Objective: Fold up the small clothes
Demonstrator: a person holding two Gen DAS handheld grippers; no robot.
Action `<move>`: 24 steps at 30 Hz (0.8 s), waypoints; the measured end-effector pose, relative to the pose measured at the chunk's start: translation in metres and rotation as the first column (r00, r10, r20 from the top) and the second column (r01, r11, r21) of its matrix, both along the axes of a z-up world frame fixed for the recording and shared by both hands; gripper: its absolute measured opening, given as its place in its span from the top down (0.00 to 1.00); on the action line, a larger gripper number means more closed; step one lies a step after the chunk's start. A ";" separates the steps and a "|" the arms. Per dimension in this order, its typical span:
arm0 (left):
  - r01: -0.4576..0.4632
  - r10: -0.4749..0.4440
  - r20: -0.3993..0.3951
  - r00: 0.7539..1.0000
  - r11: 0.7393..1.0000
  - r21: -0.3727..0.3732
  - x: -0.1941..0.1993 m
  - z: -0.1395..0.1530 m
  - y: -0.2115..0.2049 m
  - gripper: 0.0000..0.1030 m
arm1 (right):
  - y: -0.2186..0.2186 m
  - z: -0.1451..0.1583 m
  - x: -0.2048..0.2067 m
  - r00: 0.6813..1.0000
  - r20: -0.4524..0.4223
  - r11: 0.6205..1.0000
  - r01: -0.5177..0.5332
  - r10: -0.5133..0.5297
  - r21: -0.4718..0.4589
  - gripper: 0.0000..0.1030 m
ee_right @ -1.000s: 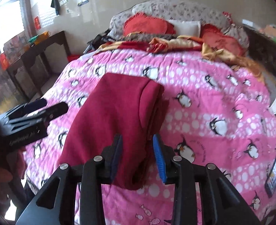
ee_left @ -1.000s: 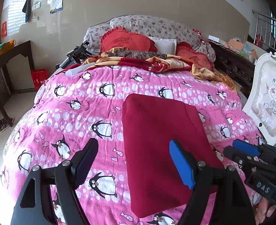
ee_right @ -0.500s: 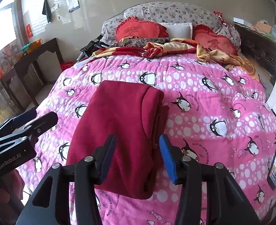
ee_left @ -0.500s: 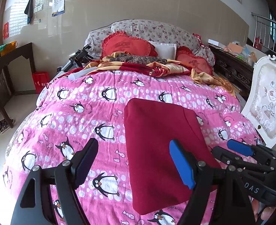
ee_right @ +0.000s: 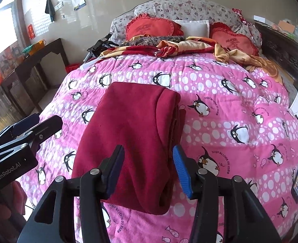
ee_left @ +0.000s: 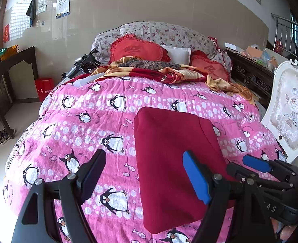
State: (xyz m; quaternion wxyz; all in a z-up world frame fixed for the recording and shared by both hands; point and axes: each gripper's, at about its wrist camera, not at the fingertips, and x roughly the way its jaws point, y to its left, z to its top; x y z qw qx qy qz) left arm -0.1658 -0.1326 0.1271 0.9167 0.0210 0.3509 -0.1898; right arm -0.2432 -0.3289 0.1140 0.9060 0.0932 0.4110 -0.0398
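Red garment (ee_right: 132, 137) folded flat on penguin quilt (ee_right: 219, 93) — layered edge right.

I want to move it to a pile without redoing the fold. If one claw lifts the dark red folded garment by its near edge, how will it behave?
The garment is probably floppy: soft fleece-like cloth, so it would droop. Its stacked layers, open along the right side, may slide apart. It looks light, and unlikely to slip on the quilt.

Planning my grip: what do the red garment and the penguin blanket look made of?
The red garment looks like thick, matte fleece or brushed knit: soft nap, rounded bulky folds. The penguin blanket looks like printed woven cotton, quilted, judging by its puffy, dimpled surface.
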 end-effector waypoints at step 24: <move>0.028 -0.028 0.001 1.000 0.999 0.033 0.006 -0.005 -0.011 0.20 | -0.005 -0.008 0.007 1.000 -0.024 1.000 0.010 -0.010 0.025 0.72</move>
